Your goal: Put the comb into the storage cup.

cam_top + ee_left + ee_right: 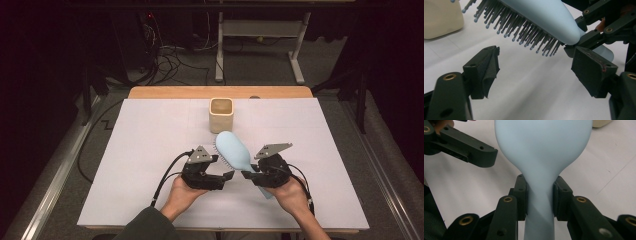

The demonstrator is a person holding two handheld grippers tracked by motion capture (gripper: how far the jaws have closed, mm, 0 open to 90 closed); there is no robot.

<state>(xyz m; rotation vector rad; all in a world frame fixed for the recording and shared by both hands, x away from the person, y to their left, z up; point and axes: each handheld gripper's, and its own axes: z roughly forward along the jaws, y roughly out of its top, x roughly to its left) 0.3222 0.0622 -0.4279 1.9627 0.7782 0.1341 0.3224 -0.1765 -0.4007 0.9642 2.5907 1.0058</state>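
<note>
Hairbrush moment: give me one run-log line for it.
right tool: shut on hairbrush handle | hairbrush: held above table, bristles down | left tool: open, beside brush head, holding nothing | cup: upright beyond brush

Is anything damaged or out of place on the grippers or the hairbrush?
Yes. In the left gripper view, the black padding on one jaw of the left gripper is peeling away and hangs loose and creased. The light blue hairbrush, clamped at its neck by the right gripper, looks intact.

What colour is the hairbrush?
The hairbrush is light blue with dark bristles; the colour shows best in the right gripper view.
</note>
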